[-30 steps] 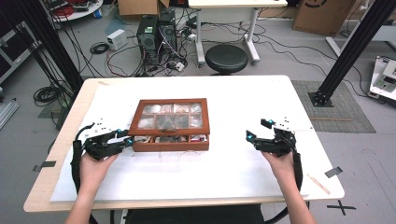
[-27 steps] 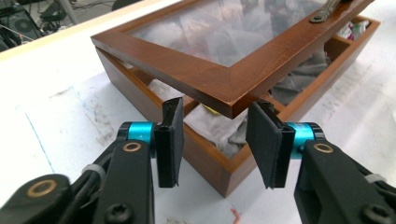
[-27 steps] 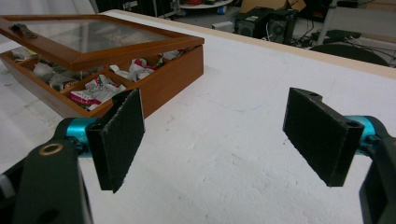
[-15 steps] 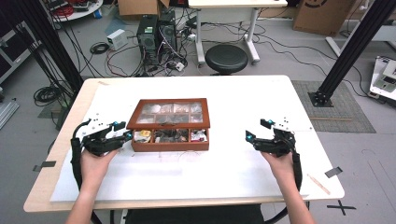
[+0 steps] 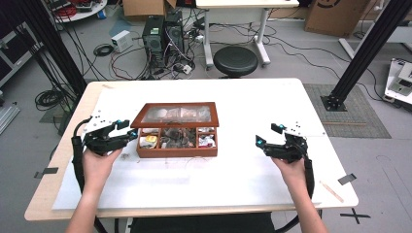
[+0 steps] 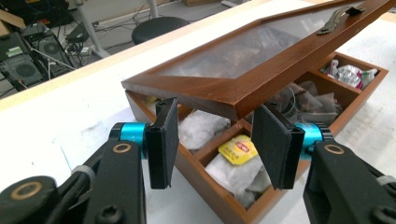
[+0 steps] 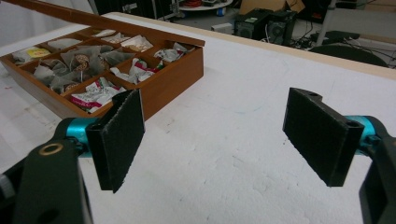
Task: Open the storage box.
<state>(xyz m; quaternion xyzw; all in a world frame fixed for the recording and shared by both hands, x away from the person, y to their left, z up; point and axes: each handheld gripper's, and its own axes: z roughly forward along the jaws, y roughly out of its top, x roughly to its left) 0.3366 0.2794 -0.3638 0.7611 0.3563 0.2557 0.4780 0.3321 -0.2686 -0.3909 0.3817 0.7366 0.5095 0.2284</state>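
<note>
left tongs (image 5: 130, 132) sit at the left end of the wooden tea box (image 5: 176, 150), their flat black pads standing a moderate way apart and just been opening, with nothing pinched between them. in the left gripper view the glass-paned lid (image 6: 261, 60) hangs partly raised above the pads, its near corner right over them, so the step in hand looks like lifting the lid open, with the grip on the lid edge just let go. the next move probably calls for getting a pad under that edge again and swinging the lid further back on its hinge, since it seems only part-way up and could drop shut.

the box rests on the white sheet covering the counter (image 5: 233, 179), left of middle, close by the left tongs. it is reddish-brown varnished wood, rectangular, split by thin partitions into small square cells. a yellow tea packet (image 6: 238, 150) lies in a near cell among pale gauzy sachets; crinkly foil wrappers (image 7: 98, 93) fill the cells at the other end. a dark strap-like clasp (image 6: 337, 19) lies on the lid frame.

right tongs (image 5: 268, 135) rest well apart from the box, on the right of the counter, pads spread wide and empty over the slightly pebbled white surface.
</note>
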